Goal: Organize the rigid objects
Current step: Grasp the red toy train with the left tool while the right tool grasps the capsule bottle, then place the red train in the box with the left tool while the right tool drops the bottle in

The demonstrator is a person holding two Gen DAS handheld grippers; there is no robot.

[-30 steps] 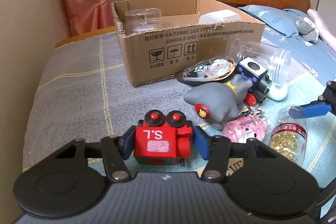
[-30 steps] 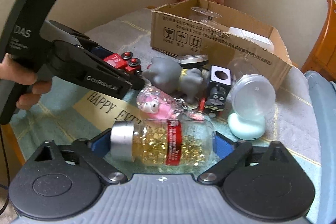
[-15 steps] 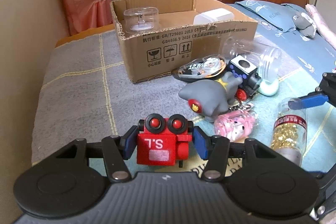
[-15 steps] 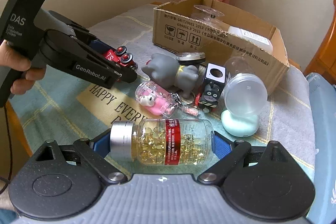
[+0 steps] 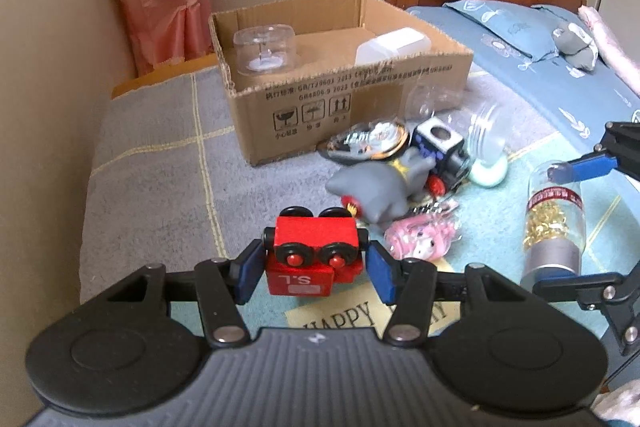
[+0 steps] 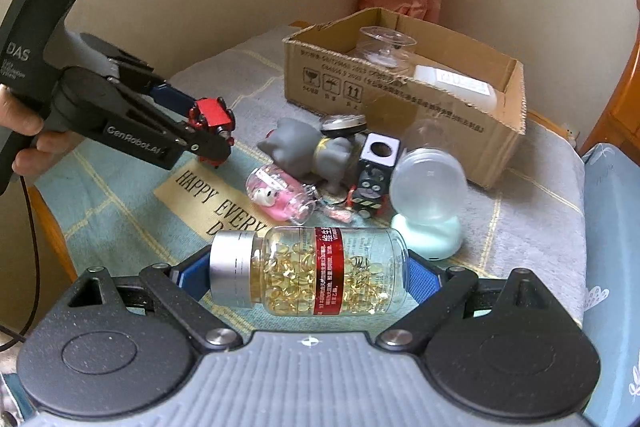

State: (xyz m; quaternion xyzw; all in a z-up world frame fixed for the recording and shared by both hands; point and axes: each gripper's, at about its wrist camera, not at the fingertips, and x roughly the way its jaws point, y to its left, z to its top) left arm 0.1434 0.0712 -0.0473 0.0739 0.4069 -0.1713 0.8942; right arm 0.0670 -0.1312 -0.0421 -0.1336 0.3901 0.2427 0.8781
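My left gripper (image 5: 314, 269) is shut on a red toy train car (image 5: 314, 251) and holds it raised above the cloth, tipped so its wheels face the camera; it also shows in the right wrist view (image 6: 210, 117). My right gripper (image 6: 308, 277) is shut on a clear bottle of yellow capsules (image 6: 312, 271) with a silver cap, held sideways; the bottle also shows in the left wrist view (image 5: 554, 223). The open cardboard box (image 5: 344, 99) stands at the back.
On the cloth lie a grey rubber toy (image 6: 308, 151), a pink keychain toy (image 6: 280, 195), a black toy cube car (image 6: 374, 167), a clear dome on a mint base (image 6: 428, 199) and a tape dispenser (image 5: 368, 141). The box holds a clear container (image 5: 264, 47) and a white box (image 5: 394, 47).
The left gripper has lifted the red train car and tipped it forward so its wheels show. The right gripper has lifted the capsule bottle higher.
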